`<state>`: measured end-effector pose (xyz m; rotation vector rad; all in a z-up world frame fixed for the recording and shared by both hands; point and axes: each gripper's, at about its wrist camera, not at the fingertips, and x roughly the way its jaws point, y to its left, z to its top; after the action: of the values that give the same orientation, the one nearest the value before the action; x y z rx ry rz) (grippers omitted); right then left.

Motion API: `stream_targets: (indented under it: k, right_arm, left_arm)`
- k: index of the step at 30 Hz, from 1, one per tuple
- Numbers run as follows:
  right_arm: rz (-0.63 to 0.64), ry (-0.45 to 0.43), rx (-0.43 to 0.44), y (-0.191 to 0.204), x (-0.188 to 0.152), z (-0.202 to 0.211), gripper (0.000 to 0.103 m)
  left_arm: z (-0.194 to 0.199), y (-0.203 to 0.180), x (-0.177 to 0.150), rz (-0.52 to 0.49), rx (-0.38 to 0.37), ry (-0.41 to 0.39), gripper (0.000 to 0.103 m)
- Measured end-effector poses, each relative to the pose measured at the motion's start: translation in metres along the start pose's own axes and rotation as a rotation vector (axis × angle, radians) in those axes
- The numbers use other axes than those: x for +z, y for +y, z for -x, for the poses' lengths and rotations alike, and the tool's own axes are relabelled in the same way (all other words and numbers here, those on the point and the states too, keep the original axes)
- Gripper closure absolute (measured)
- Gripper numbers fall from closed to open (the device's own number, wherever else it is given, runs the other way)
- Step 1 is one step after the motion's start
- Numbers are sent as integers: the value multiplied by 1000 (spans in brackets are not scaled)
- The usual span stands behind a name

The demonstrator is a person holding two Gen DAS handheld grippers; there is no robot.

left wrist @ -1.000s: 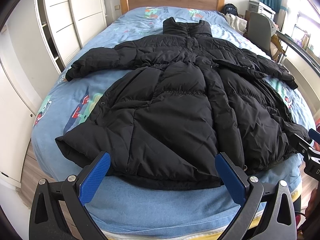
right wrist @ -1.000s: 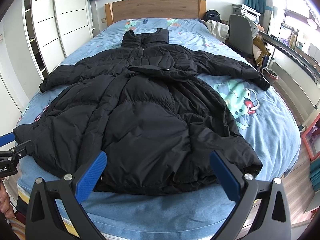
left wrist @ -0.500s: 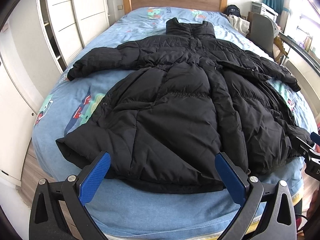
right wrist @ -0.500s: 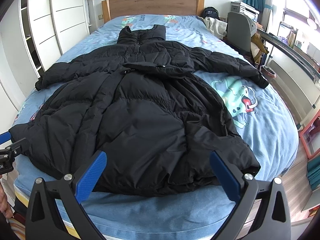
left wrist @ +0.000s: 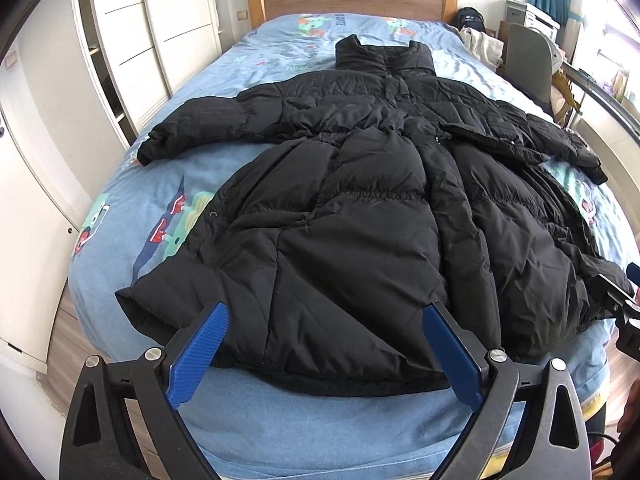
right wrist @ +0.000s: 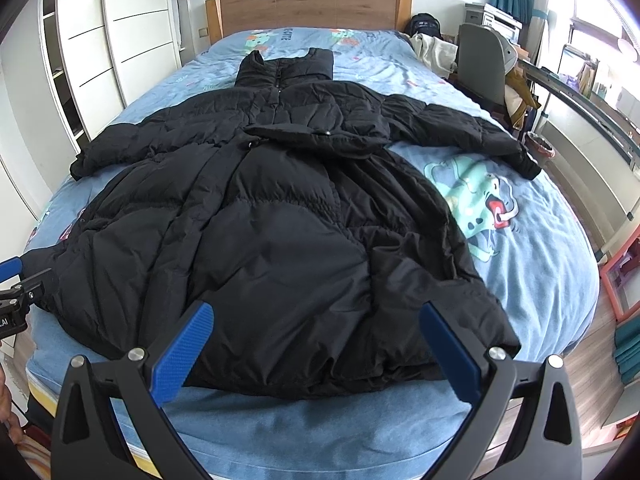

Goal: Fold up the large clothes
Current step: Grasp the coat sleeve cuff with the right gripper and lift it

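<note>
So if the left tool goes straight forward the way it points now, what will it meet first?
Probably the bottom hem of the black puffy quilted coat on the blue cartoon-print bedsheet; the open left tool points at it, though depth is unclear.

Bright daylight floods in from the glaring, washed-out window (right wrist: 592, 28) on the right. Focus stays sharp, shadows are soft, and fisheye curvature bends the edges into dark corners.
</note>
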<state>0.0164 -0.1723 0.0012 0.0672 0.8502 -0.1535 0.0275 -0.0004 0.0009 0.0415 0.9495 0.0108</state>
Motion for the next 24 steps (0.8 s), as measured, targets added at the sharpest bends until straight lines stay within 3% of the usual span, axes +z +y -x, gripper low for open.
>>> stream_targets:
  k: [9, 16, 24]
  right_arm:
    - [38, -22, -41, -13, 36, 12, 0]
    - [51, -56, -61, -25, 94, 17, 0]
    - [-55, -115, -81, -64, 167, -1, 0]
  left_arm:
    - [7, 9, 31, 11, 57, -62, 7]
    - [5, 24, 58, 86, 52, -95, 7]
    - [7, 49, 105, 84, 165, -175, 4]
